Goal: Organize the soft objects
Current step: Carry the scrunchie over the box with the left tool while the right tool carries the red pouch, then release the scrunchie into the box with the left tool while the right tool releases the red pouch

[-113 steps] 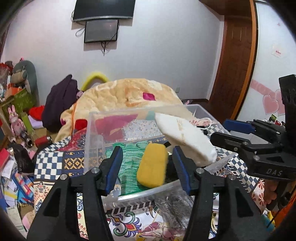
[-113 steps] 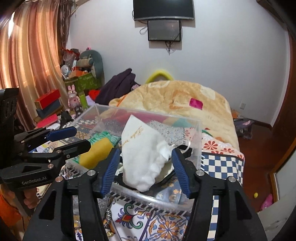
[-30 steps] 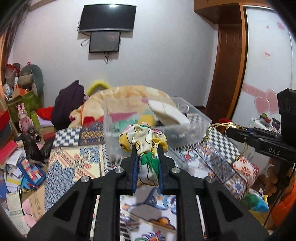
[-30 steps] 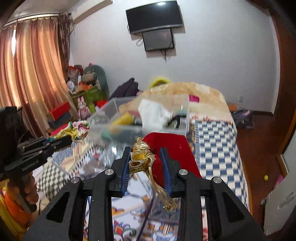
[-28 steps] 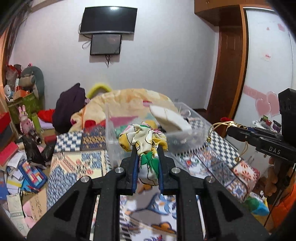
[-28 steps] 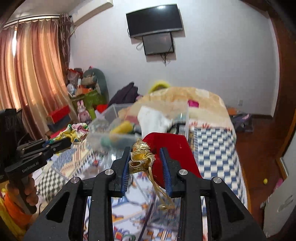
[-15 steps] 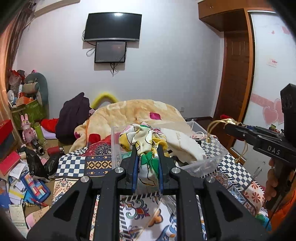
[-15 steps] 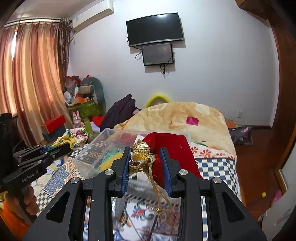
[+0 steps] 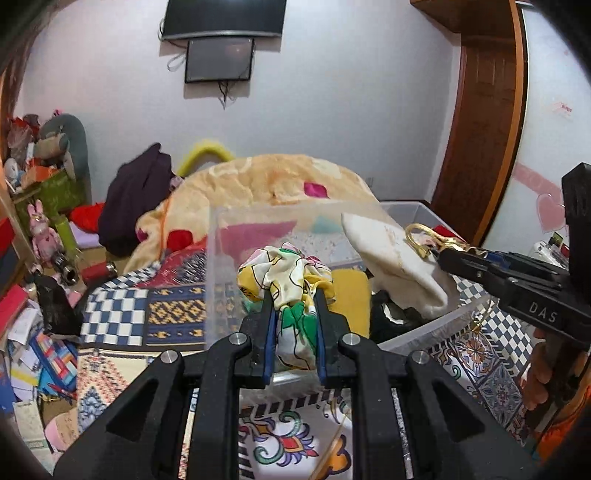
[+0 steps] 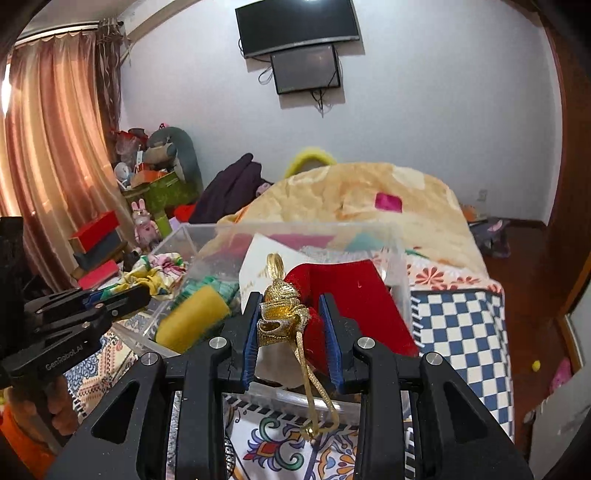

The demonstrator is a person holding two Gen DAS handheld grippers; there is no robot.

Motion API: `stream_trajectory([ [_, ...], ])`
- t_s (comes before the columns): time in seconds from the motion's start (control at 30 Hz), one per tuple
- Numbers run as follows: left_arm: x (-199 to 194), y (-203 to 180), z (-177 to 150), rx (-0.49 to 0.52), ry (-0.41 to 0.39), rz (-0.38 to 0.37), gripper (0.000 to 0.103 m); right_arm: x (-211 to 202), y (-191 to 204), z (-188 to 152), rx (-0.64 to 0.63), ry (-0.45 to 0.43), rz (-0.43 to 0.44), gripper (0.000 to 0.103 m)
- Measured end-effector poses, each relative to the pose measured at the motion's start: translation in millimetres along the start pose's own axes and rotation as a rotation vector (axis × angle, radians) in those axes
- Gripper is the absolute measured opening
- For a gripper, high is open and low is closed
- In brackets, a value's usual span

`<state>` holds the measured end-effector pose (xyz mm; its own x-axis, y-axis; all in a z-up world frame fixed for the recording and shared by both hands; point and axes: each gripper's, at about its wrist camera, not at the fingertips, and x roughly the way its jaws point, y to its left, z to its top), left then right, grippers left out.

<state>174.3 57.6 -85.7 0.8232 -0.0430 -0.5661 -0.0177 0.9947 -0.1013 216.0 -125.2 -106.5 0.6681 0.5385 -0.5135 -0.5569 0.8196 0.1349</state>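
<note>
My left gripper (image 9: 293,306) is shut on a floral silk cloth (image 9: 286,273) and holds it at the near wall of a clear plastic bin (image 9: 218,258). My right gripper (image 10: 290,314) is shut on a red velvet pouch (image 10: 351,288) with a gold cord (image 10: 280,299), over the bin's near rim (image 10: 397,258). Inside the bin lie a yellow sponge (image 10: 192,317), a white cloth bag (image 9: 395,266) and a green knit piece (image 10: 195,288). Each gripper shows in the other's view: the right one (image 9: 443,251), the left one (image 10: 144,291).
The bin stands on a patterned bedspread (image 9: 155,306). A peach blanket (image 10: 369,199) is heaped behind it. Clutter, boxes and toys (image 9: 37,236) fill the left floor. A wooden door (image 9: 487,122) stands at the right. A TV (image 10: 299,26) hangs on the wall.
Both grippers have moved forward to the bin with their loads, after earlier releasing the sponge and white bag there. The bin now looms close in both views.
</note>
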Motion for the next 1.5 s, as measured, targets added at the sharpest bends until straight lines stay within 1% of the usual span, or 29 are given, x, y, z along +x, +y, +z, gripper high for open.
stream_trajectory([
  [0.1,2,-5,-1,0.012,0.007,-0.003,0.017,4,0,-3,-0.008,0.021,0.012,0.031],
  [0.2,3,-8,-1,0.016,0.011,-0.002,0.023,4,2,-4,-0.021,0.031,0.009,0.031],
  [0.23,3,-8,-1,0.014,0.013,-0.003,0.026,6,2,-4,-0.026,0.033,0.007,0.035],
  [0.27,3,-8,-1,0.013,0.014,-0.003,0.030,4,5,-4,-0.030,0.037,0.010,0.042],
  [0.3,2,-8,-1,0.013,0.014,0.000,0.033,5,5,-3,-0.032,0.040,0.013,0.045],
  [0.33,0,-9,-1,0.012,0.015,0.000,0.041,4,6,-2,-0.037,0.037,0.013,0.051],
  [0.37,-1,-9,-1,0.011,0.015,0.000,0.051,4,9,1,-0.044,0.028,0.008,0.057],
  [0.4,-3,-10,-1,0.009,0.010,0.002,0.056,-1,11,1,-0.054,0.015,0.002,0.059],
  [0.43,-6,-10,-1,0.009,0.000,0.004,0.058,-4,12,2,-0.062,0.004,-0.002,0.063],
  [0.47,-10,-12,-1,0.013,-0.008,0.003,0.059,-5,13,3,-0.067,-0.002,-0.004,0.066],
  [0.5,-13,-13,-1,0.017,-0.013,0.000,0.059,-10,15,4,-0.074,-0.012,-0.007,0.067],
  [0.57,-21,-15,-1,0.021,-0.023,-0.007,0.066,-17,15,6,-0.083,-0.025,-0.008,0.071],
  [0.73,-42,-25,-5,0.046,-0.058,-0.018,0.077,-42,17,5,-0.109,-0.075,-0.016,0.077],
  [0.83,-48,-34,-13,0.061,-0.052,-0.040,0.089,-55,17,-2,-0.124,-0.089,-0.029,0.079],
  [0.87,-49,-38,-16,0.064,-0.046,-0.051,0.090,-57,17,-4,-0.128,-0.089,-0.035,0.079],
  [1.0,-44,-48,-29,0.067,-0.004,-0.071,0.090,-64,11,-20,-0.124,-0.074,-0.057,0.079],
  [1.1,-31,-54,-42,0.067,0.053,-0.072,0.090,-64,4,-28,-0.109,-0.051,-0.067,0.079],
  [1.23,-13,-57,-55,0.050,0.124,-0.087,0.090,-59,-5,-39,-0.074,-0.004,-0.036,0.079],
  [1.3,-7,-57,-58,0.041,0.145,-0.099,0.084,-56,-5,-43,-0.071,0.015,-0.035,0.079],
  [1.37,-2,-58,-60,0.039,0.163,-0.106,0.071,-50,-5,-48,-0.062,0.035,-0.018,0.079],
  [1.43,-2,-58,-60,0.038,0.164,-0.130,0.066,-45,-3,-53,-0.058,0.052,-0.014,0.079],
  [1.5,-2,-61,-60,0.051,0.161,-0.146,0.058,-42,-2,-58,-0.058,0.069,-0.011,0.079],
])
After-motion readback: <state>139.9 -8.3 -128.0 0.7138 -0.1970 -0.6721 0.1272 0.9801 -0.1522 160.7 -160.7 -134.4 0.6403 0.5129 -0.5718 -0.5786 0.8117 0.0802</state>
